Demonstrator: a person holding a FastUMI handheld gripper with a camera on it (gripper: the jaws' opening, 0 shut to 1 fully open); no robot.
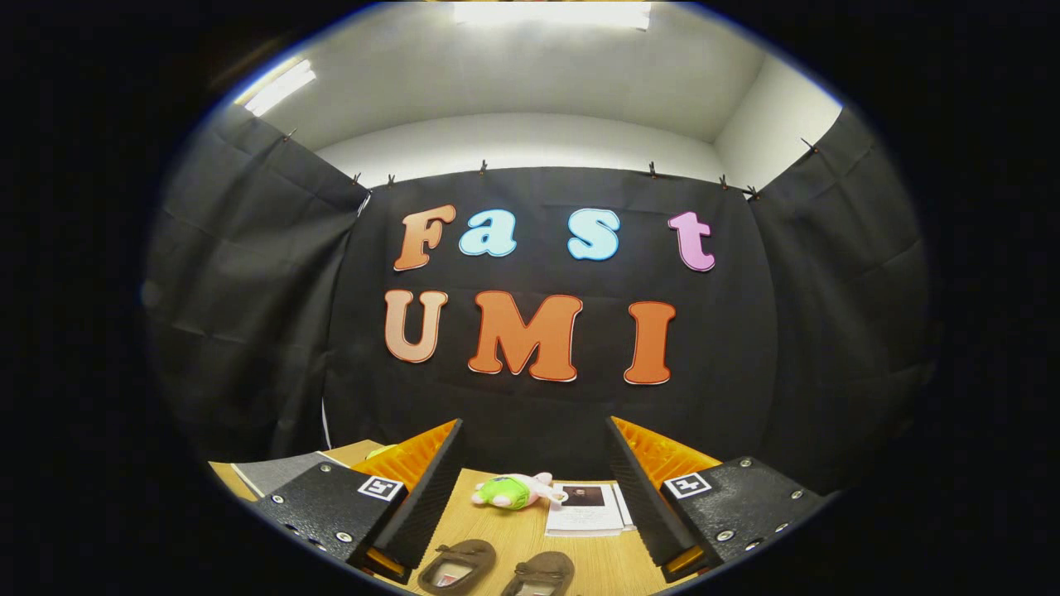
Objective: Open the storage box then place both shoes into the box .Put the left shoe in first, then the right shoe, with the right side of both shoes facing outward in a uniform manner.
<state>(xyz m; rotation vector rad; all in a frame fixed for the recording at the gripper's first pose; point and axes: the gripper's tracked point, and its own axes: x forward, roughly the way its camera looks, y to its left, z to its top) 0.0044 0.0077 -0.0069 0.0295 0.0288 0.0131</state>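
Observation:
Two small brown shoes lie side by side on the wooden table (489, 530), low between my fingers: the left one (457, 566) and the right one (540, 574). Both show their openings upward. My gripper (534, 430) is held above the table, its fingers wide apart and open, with nothing between them. The left finger (426, 488) and right finger (642, 488) are black with orange backs.
A plush toy in green and pink (513, 491) lies on the table beyond the shoes. Next to it on the right sits a white printed booklet (585, 507). A grey flat object (277, 472) lies at the table's left side behind my left finger.

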